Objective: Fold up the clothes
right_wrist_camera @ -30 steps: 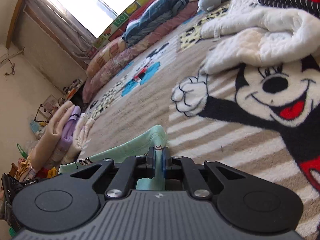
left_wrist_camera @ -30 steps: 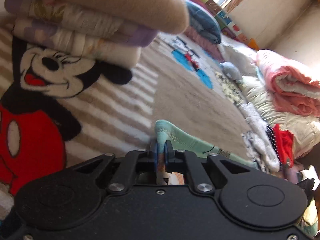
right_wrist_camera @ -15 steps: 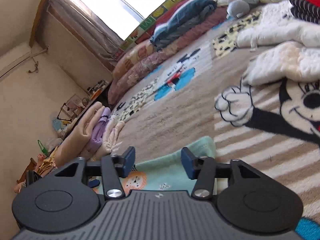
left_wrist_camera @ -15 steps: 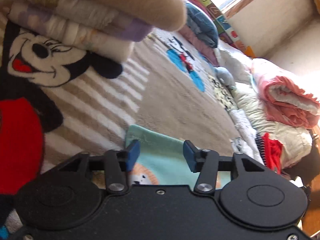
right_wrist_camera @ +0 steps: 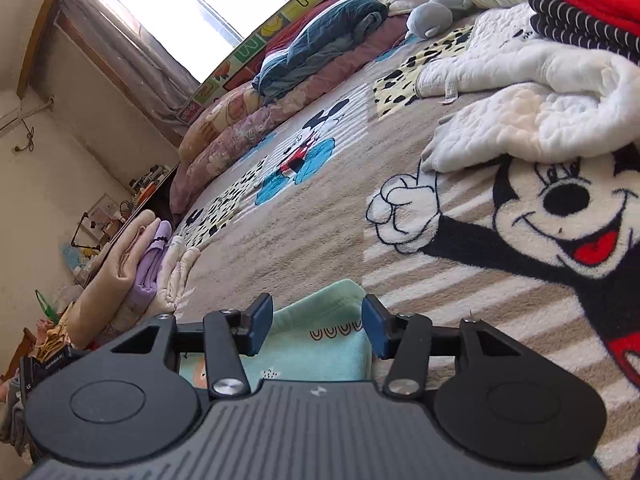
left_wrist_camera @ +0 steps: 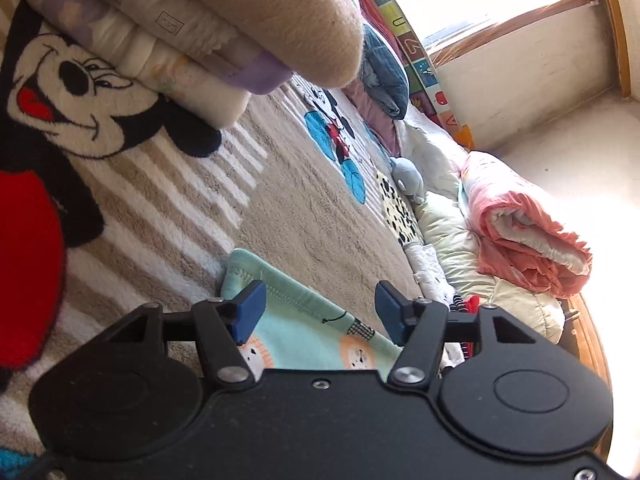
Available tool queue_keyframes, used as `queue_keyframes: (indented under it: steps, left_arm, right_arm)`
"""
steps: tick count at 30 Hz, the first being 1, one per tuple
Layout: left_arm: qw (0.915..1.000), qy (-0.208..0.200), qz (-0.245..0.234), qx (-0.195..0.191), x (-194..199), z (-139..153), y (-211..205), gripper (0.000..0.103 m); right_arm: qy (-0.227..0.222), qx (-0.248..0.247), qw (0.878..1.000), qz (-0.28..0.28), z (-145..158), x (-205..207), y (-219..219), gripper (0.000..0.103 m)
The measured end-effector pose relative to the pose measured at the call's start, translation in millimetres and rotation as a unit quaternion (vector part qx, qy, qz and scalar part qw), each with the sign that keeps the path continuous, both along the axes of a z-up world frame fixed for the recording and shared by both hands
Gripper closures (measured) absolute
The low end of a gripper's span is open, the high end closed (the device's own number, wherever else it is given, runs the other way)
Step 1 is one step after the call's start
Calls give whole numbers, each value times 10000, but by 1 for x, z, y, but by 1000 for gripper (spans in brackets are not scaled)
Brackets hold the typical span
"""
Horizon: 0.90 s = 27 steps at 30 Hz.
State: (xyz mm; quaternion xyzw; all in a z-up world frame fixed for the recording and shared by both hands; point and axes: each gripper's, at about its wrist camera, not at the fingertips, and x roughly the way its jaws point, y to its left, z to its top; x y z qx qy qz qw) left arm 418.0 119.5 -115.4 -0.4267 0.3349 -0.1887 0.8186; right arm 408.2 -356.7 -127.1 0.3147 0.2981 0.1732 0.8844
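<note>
Two hand-held grippers hover low over a bed covered with a beige striped cartoon-mouse blanket (left_wrist_camera: 168, 216). Between and below them lies a small mint-green garment (left_wrist_camera: 304, 332) printed with little orange animals, resting flat on the blanket. The left wrist view shows one stitched edge and corner of it; the right wrist view shows another rounded corner.

The left gripper (left_wrist_camera: 318, 316) has its blue-padded fingers spread wide, one on either side of the garment's edge, gripping nothing. The right gripper (right_wrist_camera: 317, 328) is likewise spread, its pads standing apart above the cloth and not touching it.

Beside the garment, on the person's left, sits a neat stack of folded clothes (left_wrist_camera: 192, 28) in tan, lilac and cream. On the person's right lies a loose heap of unfolded clothes (right_wrist_camera: 540, 92): quilted white pieces, a dark striped item and something red. Pillows and rolled quilts line the far side under a bright window.

With both grippers released over the flat mint piece, the scene fits either a corner just laid down after a fold or a corner about to be picked up. How many layers the garment has cannot be told, since most of it is hidden under the gripper bodies. Any further fold would call for both grippers pinching matching corners along one edge and carrying them over evenly, as the thin fabric may bunch.
</note>
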Motion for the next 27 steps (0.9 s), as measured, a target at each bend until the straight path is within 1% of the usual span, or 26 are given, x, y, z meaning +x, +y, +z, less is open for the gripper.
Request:
queue_keyframes:
  steps: [1, 3, 5, 7, 8, 10, 13, 15, 16, 17, 18, 19, 20, 21, 22, 23, 24, 25, 26, 27]
  left_arm:
    - [9999, -16, -37, -98, -5, 2, 0, 44]
    - [9995, -32, -97, -312, -17, 7, -1, 44]
    - [9986, -7, -131, -513, -35, 10, -3, 44]
    - [9982, 41, -117, -591, -53, 12, -7, 44]
    - [9984, 52, -85, -564, -61, 12, -8, 44]
    - [9991, 49, 15, -421, -77, 12, -10, 44]
    - [9996, 44, 165, -206, -100, 11, -13, 43]
    - [9996, 41, 265, -62, -116, 10, -14, 43]
    - [9995, 40, 315, 10, -123, 10, -15, 48]
    - [9993, 38, 365, 81, -131, 10, -16, 66]
    - [9990, 36, 415, 153, -139, 9, -17, 66]
    - [9987, 35, 464, 225, -147, 9, -18, 62]
    - [9982, 33, 514, 297, -155, 9, -19, 54]
    - [9985, -41, 471, 265, -161, 11, -21, 50]
    - [9991, -179, 348, 144, -166, 14, -26, 49]
    - [9994, -278, 222, 50, -171, 16, -30, 45]
    - [9994, -249, 204, 155, -173, 13, -36, 44]
    - [9987, -140, 279, 408, -174, 8, -43, 44]
    - [9970, 54, 349, 684, -174, 0, -47, 44]
    - [9958, 171, 439, 785, -173, -11, -46, 54]
  right_arm:
    - [-51, -9, 10000, 79, 4, -3, 1, 52]
    - [-54, 209, 9994, 268, 7, -11, 5, 52]
    - [-39, 228, 9987, 458, 9, -23, 15, 52]
    - [-18, 86, 9982, 586, 13, -42, 23, 52]
    - [-7, 16, 9979, 650, 14, -51, 28, 52]
    - [-6, -107, 9971, 750, 18, -69, 34, 52]
    - [-130, -294, 9959, 842, 26, -97, 39, 51]
    - [-143, -453, 9950, 876, 26, -120, 42, 48]
    - [-36, -644, 9944, 842, 21, -128, 44, 47]
    - [86, -980, 9923, 758, 16, -135, 45, 47]
    - [193, -1296, 9891, 672, 10, -142, 46, 49]
    - [145, -1396, 9885, 562, 5, -150, 42, 56]
    - [81, -1274, 9908, 443, 6, -158, 36, 56]
    - [-104, -1353, 9900, 380, 12, -168, 36, 56]
    - [-289, -1430, 9888, 316, 18, -178, 36, 53]
    - [-470, -1525, 9868, 261, 24, -188, 36, 48]
    - [-586, -1799, 9815, 298, 25, -199, 41, 47]
    - [-543, -1985, 9781, 305, 21, -204, 45, 46]
    - [-394, -2059, 9773, 295, 12, -207, 45, 47]
    - [-265, -2121, 9765, 274, 4, -210, 45, 48]
